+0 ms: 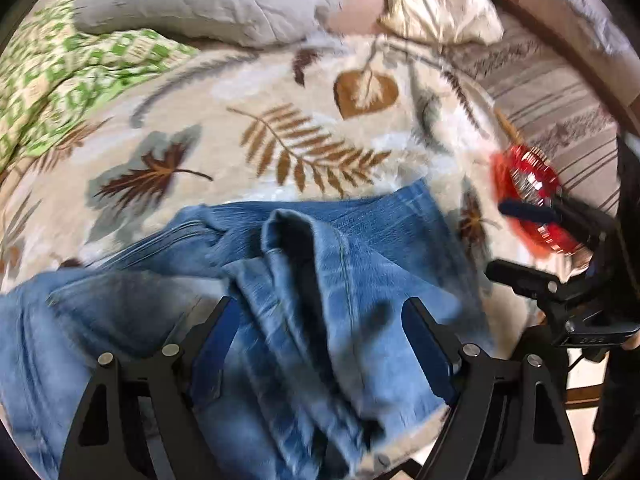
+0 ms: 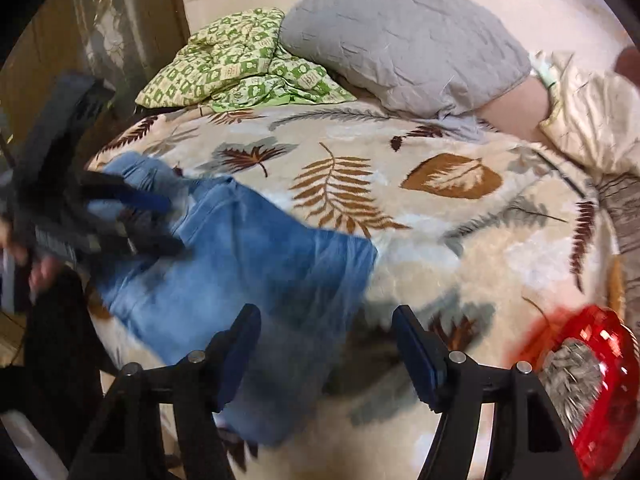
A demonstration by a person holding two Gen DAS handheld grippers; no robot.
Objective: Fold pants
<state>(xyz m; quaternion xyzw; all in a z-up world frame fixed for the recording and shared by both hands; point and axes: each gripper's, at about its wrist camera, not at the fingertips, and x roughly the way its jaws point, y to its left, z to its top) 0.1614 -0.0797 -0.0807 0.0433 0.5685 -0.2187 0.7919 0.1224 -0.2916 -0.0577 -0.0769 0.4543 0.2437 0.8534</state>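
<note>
While both jaws stood spread, the left hand-held gripper (image 1: 316, 320) hovered nearer the rumpled jeans (image 1: 304, 264) than the right hand-held gripper (image 2: 326, 330).

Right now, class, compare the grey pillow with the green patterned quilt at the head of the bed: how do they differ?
The grey pillow is one plain colour; the green patterned quilt carries a green-and-cream block print. The pillow is plump and holds its shape, while the quilt lies crumpled in loose folds. The pillow sits nearer the middle, the quilt toward the bed's edge. Both rest touching each other on the leaf-print blanket.
</note>
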